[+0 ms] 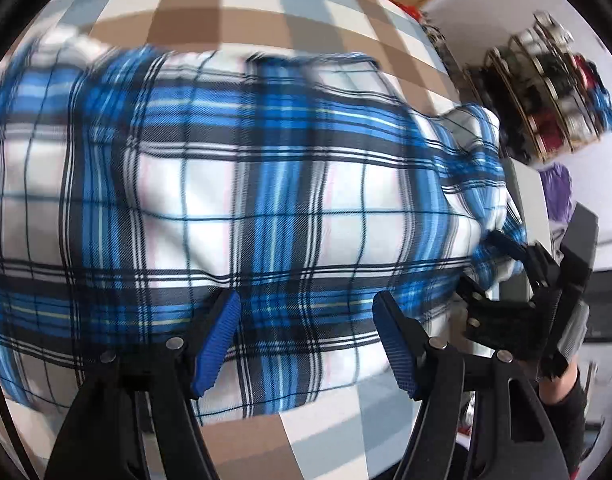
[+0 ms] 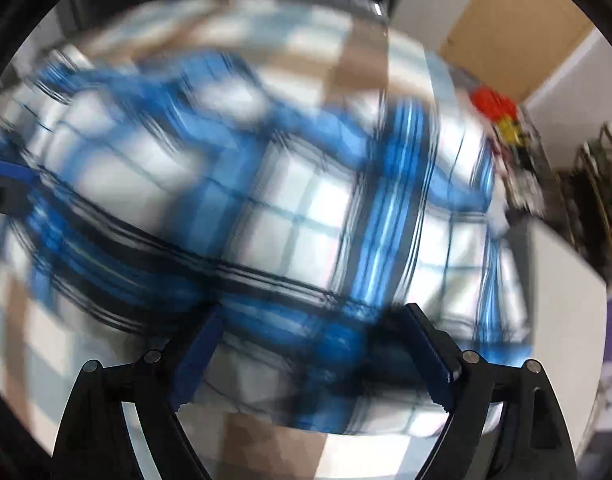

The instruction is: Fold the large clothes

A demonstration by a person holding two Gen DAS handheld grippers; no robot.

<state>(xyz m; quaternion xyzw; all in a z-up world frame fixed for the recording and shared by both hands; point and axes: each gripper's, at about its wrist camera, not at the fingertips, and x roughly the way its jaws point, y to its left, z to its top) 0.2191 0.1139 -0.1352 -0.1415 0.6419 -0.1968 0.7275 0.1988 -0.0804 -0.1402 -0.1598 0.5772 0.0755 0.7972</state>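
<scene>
A blue, white and black plaid shirt [image 1: 233,184] lies spread across a checked brown, grey and white cover [image 1: 209,12]. My left gripper [image 1: 308,340] hangs open just above the shirt's near edge, its blue pads wide apart with the cloth lying flat under them. At the shirt's right end my right gripper [image 1: 486,264] reaches into the bunched cloth. The right wrist view is blurred. There the shirt [image 2: 265,208] fills the middle and my right gripper [image 2: 314,356] stands open, with the near hem between its pads but not pinched. One blue-padded finger [image 2: 9,174] of the left gripper shows at the far left.
To the right of the cover stand a white cabinet [image 2: 562,280], a wire rack with dark and red items [image 1: 546,88] and a purple cloth [image 1: 558,192]. A red object [image 2: 492,104] sits by the cover's far right corner. A dark sleeve [image 1: 566,396] shows behind the right gripper.
</scene>
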